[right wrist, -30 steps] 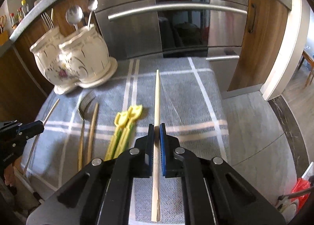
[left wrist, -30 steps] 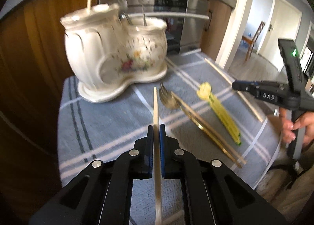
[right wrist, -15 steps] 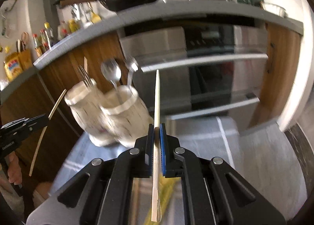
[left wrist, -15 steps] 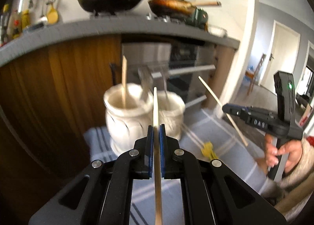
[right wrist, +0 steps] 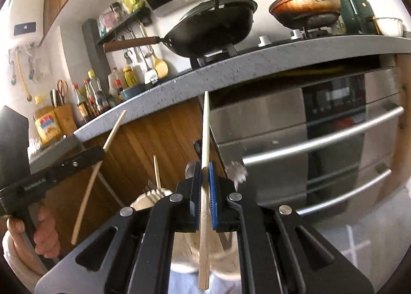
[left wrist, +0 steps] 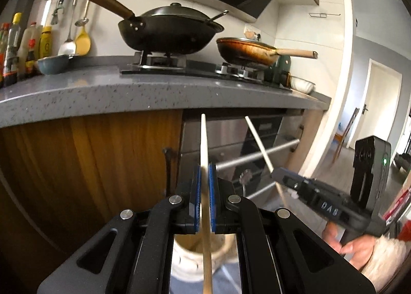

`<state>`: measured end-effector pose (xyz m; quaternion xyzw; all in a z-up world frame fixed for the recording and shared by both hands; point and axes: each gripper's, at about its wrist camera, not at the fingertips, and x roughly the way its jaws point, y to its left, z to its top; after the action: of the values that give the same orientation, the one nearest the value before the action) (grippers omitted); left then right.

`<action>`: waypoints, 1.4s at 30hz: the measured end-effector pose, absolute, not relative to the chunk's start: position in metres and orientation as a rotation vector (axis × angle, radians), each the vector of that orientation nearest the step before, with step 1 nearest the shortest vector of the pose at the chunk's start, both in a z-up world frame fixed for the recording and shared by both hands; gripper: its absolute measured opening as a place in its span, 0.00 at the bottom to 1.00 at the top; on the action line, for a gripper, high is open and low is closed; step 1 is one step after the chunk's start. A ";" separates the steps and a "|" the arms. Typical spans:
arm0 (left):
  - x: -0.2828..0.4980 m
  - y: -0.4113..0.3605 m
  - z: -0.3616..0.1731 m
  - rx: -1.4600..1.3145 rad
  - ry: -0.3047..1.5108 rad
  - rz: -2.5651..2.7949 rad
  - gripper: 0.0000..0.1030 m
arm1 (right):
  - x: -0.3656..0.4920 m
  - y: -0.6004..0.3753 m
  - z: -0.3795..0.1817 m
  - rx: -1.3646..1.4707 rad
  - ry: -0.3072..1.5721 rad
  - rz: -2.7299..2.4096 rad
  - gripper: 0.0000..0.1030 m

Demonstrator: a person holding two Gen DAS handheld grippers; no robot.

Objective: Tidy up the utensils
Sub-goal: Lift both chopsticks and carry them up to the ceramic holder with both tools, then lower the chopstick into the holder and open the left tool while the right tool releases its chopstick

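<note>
L gripper (left wrist: 204,199) is pinching one wooden chopstick (left wrist: 204,145) between its blue pads, jaws narrow; stick is running up past the tips and back under the body. R gripper (right wrist: 205,199) is clamping a second chopstick (right wrist: 205,129) the same way. Ceramic utensil holder (right wrist: 151,200) is sitting just below/ahead of both sets of fingertips, mostly hidden by the bodies (forks, spoon poking up near R tips).

Risks, judged:
- both sticks are heading for the same pot; crossing or knocking w/ each other is likely.
- rim is occluded, so a lower end is liable to catch on it or on the forks.
- thin stick pivoting in pads → slipping out.
</note>
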<state>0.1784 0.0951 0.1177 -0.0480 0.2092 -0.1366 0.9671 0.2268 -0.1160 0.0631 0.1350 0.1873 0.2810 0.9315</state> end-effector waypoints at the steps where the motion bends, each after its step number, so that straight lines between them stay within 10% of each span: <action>1: 0.183 0.094 0.118 -0.104 0.416 -0.276 0.06 | 0.231 -0.114 0.062 0.288 0.373 0.581 0.06; 42: 0.191 0.103 0.043 -0.088 0.376 -0.230 0.06 | 0.247 -0.120 -0.001 0.383 0.329 0.546 0.06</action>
<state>0.1907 0.1034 0.0431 -0.0437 0.1866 -0.1142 0.9748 0.2469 -0.1202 -0.0005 0.1873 0.1610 0.2670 0.9315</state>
